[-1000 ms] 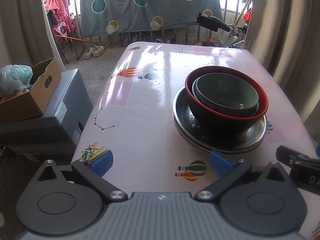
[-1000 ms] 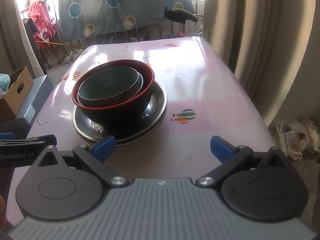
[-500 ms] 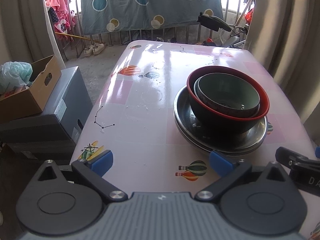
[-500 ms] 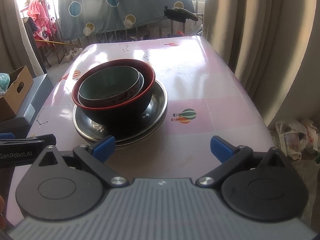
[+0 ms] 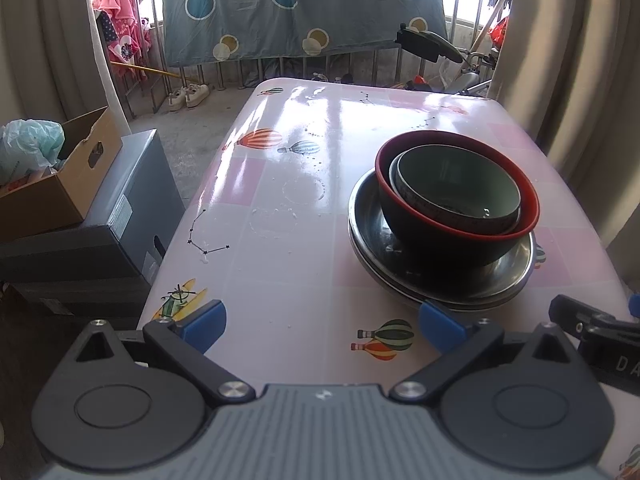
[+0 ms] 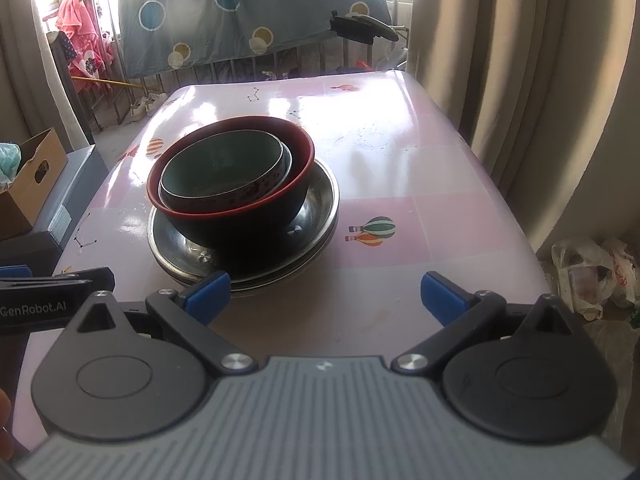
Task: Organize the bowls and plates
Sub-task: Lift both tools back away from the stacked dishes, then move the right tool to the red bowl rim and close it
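Your left gripper (image 5: pixel 322 322) hangs over the near edge of the pink table (image 5: pixel 304 152), jaws spread wide with nothing between them, blue fingertips (image 5: pixel 204 320) clear of everything. Your right gripper (image 6: pixel 326 296) is likewise released and wide apart, grasping nothing, just beside the left one at the near edge.

The whole set sits in one stack, right of centre from the left wrist view and left of centre from the right wrist view. At the bottom are the metal plates (image 5: pixel 516 276), at least two by the doubled rim, lying flat on the tablecloth. On them stands the red-rimmed black bowl (image 5: pixel 440 236), upright, mouth facing up. Nested inside it is the green bowl (image 5: pixel 460 184), also mouth up, though it leans a touch toward the near side in the right wrist view, its patterned outer wall (image 6: pixel 248 194) showing above the red rim. Everything here is round, so there is no long axis to speak of; the stack's axis runs straight up.

Your left gripper's right fingertip sits just in front of the plates' near rim, and your right gripper's left fingertip (image 6: pixel 208 294) does the same from its side; whether either touches the metal, you can't tell from here.

Off the table's left side a cardboard box (image 5: pixel 60 184) rests on a grey case (image 5: pixel 120 220).
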`<state>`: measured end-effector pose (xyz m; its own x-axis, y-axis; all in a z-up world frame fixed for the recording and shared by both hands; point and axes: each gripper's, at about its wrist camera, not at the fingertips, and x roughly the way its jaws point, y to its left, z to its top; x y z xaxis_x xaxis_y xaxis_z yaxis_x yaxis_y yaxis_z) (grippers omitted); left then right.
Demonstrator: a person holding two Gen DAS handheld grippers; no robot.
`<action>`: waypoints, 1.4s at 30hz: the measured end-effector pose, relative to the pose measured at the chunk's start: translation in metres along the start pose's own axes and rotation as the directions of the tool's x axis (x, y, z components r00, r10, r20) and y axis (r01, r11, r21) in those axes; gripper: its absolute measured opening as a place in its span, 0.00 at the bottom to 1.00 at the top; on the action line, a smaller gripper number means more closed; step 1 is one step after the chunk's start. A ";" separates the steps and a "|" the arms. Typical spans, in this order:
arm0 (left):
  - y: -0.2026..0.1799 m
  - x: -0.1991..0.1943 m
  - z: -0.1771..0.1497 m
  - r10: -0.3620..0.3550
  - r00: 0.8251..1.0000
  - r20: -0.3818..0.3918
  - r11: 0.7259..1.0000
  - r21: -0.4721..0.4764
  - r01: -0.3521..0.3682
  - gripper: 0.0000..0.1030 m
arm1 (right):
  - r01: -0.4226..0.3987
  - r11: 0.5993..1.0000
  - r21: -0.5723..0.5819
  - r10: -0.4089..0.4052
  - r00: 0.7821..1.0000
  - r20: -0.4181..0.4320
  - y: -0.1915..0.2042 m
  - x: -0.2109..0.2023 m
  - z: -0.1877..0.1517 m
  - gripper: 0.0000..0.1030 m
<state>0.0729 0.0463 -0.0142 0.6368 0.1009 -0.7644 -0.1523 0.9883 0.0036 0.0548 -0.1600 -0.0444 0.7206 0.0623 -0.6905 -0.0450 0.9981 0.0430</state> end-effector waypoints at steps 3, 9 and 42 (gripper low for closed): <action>0.000 0.000 0.000 -0.002 1.000 -0.001 1.000 -0.001 0.002 1.00 | 0.001 1.000 -0.002 -0.001 1.000 0.001 0.000 0.000 0.000 0.99; 0.000 0.003 -0.001 -0.003 1.000 -0.009 1.000 -0.002 0.002 1.00 | 0.002 1.000 -0.002 -0.002 1.000 0.003 0.000 0.000 0.000 0.99; 0.054 0.050 0.020 0.072 0.997 0.018 0.993 -0.092 -0.070 1.00 | -0.280 0.960 -0.026 0.281 0.959 0.038 0.008 0.057 0.109 0.25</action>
<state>0.1115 0.1068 -0.0392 0.6376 0.1741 -0.7505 -0.2660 0.9640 -0.0023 0.1706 -0.1484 -0.0046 0.7047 0.3400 -0.6227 -0.2631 0.9403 0.2158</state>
